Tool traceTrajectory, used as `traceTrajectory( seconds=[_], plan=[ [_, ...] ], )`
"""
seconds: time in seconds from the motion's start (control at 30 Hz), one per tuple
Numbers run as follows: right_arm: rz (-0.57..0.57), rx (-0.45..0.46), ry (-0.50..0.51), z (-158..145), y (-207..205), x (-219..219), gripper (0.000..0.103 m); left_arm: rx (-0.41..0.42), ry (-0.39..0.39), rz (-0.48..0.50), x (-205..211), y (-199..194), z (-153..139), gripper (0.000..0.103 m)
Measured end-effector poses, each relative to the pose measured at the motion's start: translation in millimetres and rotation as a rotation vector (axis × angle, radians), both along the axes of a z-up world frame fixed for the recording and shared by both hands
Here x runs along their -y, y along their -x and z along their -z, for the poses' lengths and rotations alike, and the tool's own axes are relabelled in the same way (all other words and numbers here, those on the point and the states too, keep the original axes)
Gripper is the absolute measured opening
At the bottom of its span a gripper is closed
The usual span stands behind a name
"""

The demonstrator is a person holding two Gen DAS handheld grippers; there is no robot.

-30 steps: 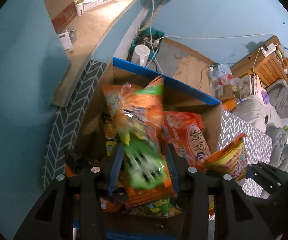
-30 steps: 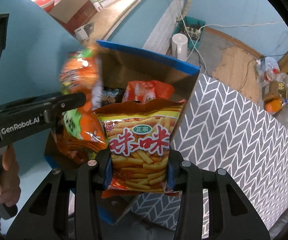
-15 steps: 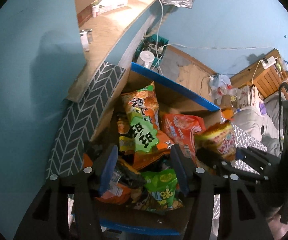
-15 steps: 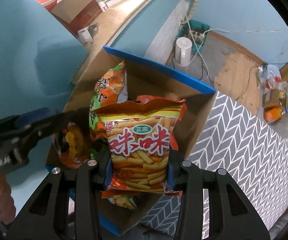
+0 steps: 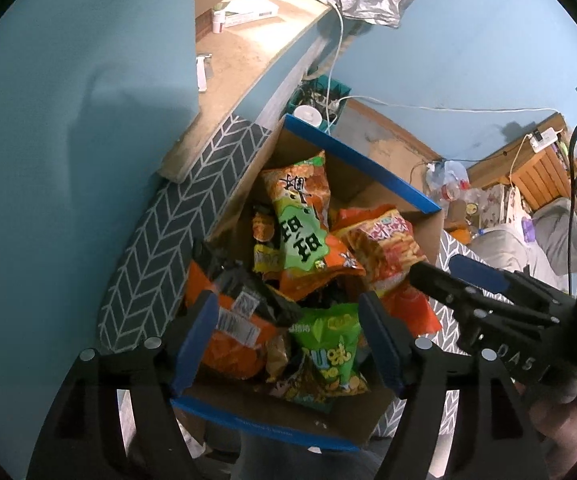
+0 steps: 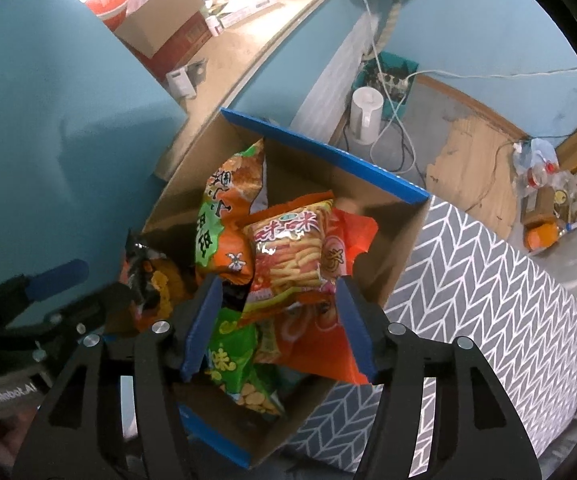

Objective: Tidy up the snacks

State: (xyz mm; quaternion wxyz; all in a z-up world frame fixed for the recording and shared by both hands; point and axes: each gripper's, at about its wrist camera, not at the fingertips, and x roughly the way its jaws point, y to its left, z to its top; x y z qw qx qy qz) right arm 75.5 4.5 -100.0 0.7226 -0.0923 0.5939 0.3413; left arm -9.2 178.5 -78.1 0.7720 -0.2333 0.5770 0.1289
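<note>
While both tools hover over the cardboard box, left gripper gapes wide, holding nothing. Snack bags heaped inside, directly below. Green-and-orange bag leans upright, long axis away from jaws. Right gripper likewise wide, empty; fries bag lies nearest it.

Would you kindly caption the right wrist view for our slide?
Open right gripper above a blue-rimmed cardboard box holding the yellow-orange fries snack bag.
</note>
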Motion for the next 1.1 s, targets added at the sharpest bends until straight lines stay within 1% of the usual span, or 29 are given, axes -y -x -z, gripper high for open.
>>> traceTrajectory(
  seconds=[0.07,0.13,0.23,0.37,0.43,0.47,0.5,0.67,0.9,1.1],
  plan=[
    [0.011,0.008,-0.005,-6.3,2.3,2.7,0.062,0.004,-0.009,-0.004,1.5,4.4,-4.4,0.076],
    [0.022,0.02,-0.014,-14.5,5.1,6.8,0.068,0.019,-0.019,-0.001,3.6,7.4,-11.0,0.081],
    [0.034,0.056,-0.022,-28.7,10.5,13.2,0.071,0.042,-0.031,0.01,7.3,10.2,-22.2,0.081],
    [0.057,0.092,-0.032,-47.7,15.1,22.5,0.072,0.064,-0.039,0.026,11.8,11.3,-36.2,0.082],
    [0.066,0.115,-0.036,-57.1,17.1,27.9,0.073,0.079,-0.047,0.029,13.5,12.4,-43.1,0.084],
    [0.072,0.128,-0.036,-61.6,17.4,30.5,0.073,0.092,-0.057,0.031,15.4,12.5,-48.4,0.087],
    [0.079,0.139,-0.037,-66.2,17.8,33.1,0.073,0.105,-0.062,0.034,16.5,12.9,-51.8,0.088],
    [0.133,0.198,-0.058,-89.3,19.4,50.8,0.074,0.121,-0.074,0.061,25.3,11.7,-61.1,0.088],
    [0.19,0.248,-0.071,-107.1,26.3,71.3,0.074,0.162,-0.102,0.095,38.7,13.7,-78.7,0.088],
    [0.245,0.257,-0.083,-112.6,33.7,92.4,0.074,0.213,-0.141,0.17,58.1,13.7,-95.0,0.088]
  ],
)
